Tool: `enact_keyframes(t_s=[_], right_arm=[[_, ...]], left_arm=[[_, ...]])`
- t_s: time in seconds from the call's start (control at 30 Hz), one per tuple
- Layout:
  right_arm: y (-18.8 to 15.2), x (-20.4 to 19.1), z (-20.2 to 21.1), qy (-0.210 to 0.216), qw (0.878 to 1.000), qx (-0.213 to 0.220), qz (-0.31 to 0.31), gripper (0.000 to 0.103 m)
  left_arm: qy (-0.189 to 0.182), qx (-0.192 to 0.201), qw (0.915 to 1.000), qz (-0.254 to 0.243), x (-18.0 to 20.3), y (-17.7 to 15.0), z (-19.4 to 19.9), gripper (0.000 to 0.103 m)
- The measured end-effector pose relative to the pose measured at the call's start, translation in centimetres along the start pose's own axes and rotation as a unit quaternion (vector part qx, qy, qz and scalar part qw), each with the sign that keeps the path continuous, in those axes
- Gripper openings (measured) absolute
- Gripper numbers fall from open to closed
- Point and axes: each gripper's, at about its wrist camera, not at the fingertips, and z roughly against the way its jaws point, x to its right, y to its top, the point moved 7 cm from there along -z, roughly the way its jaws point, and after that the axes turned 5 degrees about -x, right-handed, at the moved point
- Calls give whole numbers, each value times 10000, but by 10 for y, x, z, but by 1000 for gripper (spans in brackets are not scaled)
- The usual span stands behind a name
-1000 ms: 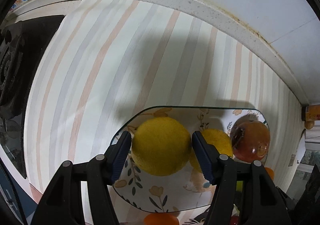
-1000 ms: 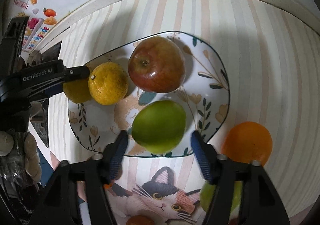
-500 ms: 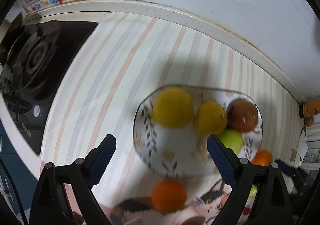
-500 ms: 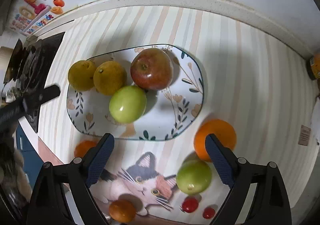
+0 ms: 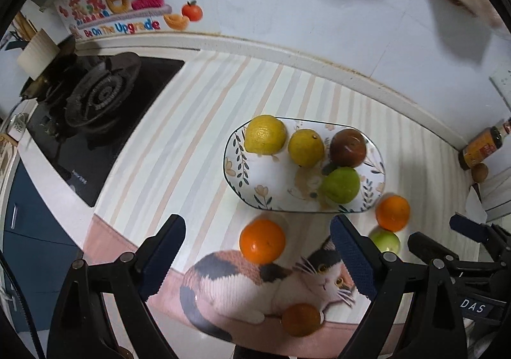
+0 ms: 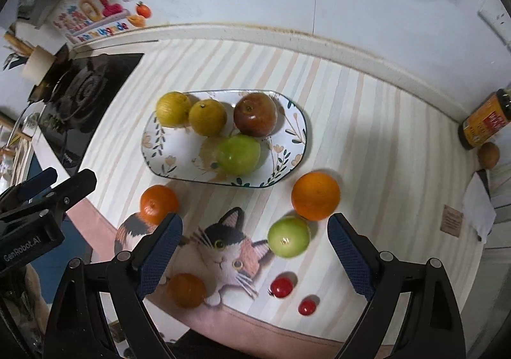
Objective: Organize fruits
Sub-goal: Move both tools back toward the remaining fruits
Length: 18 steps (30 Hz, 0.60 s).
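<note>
I am holding my left claw (image 5: pixel 257 258) and right claw (image 6: pixel 254 255) released and empty above the surface (image 6: pixel 367 135). The plate (image 6: pixel 290 132) is carrying two yellow citrus (image 6: pixel 207 117), a red apple (image 6: pixel 255 114) and a green apple (image 6: pixel 239 154). Just beside the plate, two oranges (image 6: pixel 315 196), a green fruit (image 6: pixel 289 237) and two cherry tomatoes (image 6: pixel 282 287) are lying on the mat (image 6: pixel 319 324).

A striped mat (image 6: pixel 367 122) with a cat picture (image 6: pixel 223 250) covers the worktop (image 6: pixel 287 36). To its left sits a black gas hob (image 5: pixel 95 110), with a pale roll (image 5: pixel 36 54) behind it. A colourful sticker (image 5: pixel 121 11) is on the white wall. In the right corner stand a dark bottle with an orange label (image 6: pixel 484 122) and a small brown round thing (image 6: pixel 488 154) beside it.
</note>
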Motion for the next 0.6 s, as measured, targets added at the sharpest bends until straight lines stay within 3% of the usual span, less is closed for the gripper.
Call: enact_keyframes(t_s=[0.6], right_arm=[[-46, -2, 102, 38, 9972, 681, 299, 94]], left_arm=[[-160, 569, 9982, -64, 18, -40, 91, 93]])
